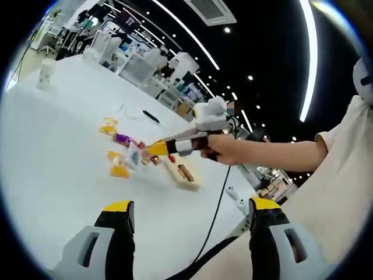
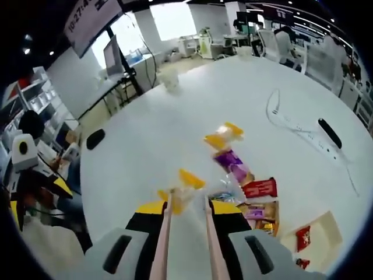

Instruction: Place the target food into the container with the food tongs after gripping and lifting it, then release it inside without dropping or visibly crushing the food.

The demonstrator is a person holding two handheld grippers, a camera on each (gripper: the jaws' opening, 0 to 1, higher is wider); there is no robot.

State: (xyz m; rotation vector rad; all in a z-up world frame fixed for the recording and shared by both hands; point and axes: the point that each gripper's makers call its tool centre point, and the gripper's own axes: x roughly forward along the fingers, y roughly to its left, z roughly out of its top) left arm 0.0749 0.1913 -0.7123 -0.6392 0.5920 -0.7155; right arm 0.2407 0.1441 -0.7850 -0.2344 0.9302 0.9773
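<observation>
My right gripper [image 2: 187, 207] is shut on a pair of pale food tongs [image 2: 165, 233], whose two arms run forward between its jaws. The tong tips reach a yellow-ended snack packet [image 2: 184, 185] on the white table [image 2: 175, 122]; I cannot tell whether they pinch it. A shallow beige container [image 2: 319, 228] lies to the right with a red packet [image 2: 303, 238] in it. In the left gripper view, a hand holds the right gripper [image 1: 158, 148] over the snack pile [image 1: 129, 153], beside the container [image 1: 185, 174]. My left gripper [image 1: 192, 207] is open and holds nothing.
Loose snacks lie ahead: a yellow one [image 2: 224, 135], a purple one [image 2: 232, 161], a red one [image 2: 260, 188]. A white cable [image 2: 285, 114] and a black bar [image 2: 329, 133] lie far right. A paper cup [image 2: 170, 80] stands at the back, a black mouse [image 2: 95, 138] at the left edge.
</observation>
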